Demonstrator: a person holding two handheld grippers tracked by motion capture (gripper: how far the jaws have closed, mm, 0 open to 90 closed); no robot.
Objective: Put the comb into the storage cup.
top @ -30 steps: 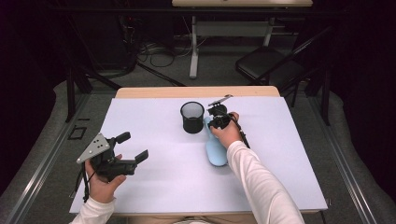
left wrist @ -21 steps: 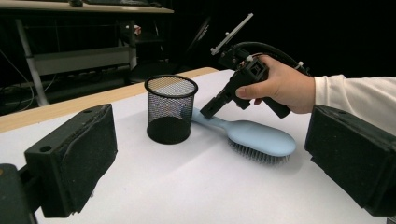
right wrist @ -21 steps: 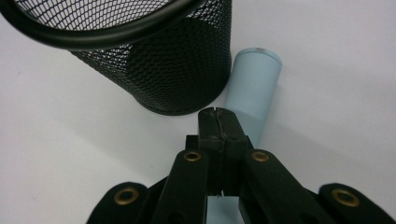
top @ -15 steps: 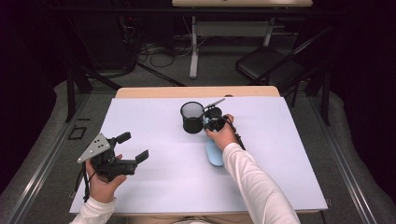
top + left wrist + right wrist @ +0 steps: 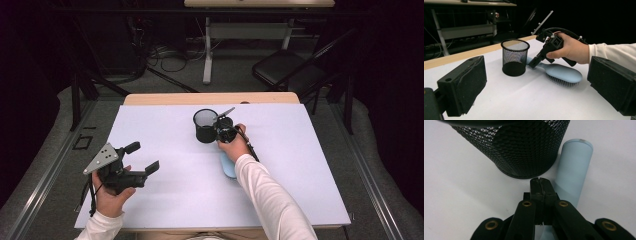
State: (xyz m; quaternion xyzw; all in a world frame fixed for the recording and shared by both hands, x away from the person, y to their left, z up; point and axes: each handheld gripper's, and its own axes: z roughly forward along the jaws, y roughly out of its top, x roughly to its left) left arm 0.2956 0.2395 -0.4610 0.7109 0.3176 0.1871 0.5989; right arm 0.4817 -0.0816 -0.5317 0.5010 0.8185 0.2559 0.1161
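A black mesh cup [image 5: 205, 125] stands upright at the middle of the white table top. Right beside it lies a light blue hairbrush [image 5: 228, 165], bristles down, its handle [image 5: 573, 167] pointing at the cup [image 5: 519, 147]. My right gripper [image 5: 221, 133] is tilted down at the gap between cup and handle. Its jaws [image 5: 540, 182] are shut together with nothing between them, just left of the handle. My left gripper [image 5: 143, 157] is held at the front left, open and empty. It faces the cup [image 5: 515, 57], the brush [image 5: 564, 73] and the right gripper [image 5: 534, 63].
The white sheet [image 5: 310, 165] covers a wooden table whose far edge [image 5: 210, 98] shows bare. Beyond it on the dark floor stand a folding chair [image 5: 295, 70], a desk leg [image 5: 207, 50] and cables [image 5: 155, 55].
The right gripper has moved left and down, closer to the mesh cup and the brush handle. The left gripper has stayed where it was.
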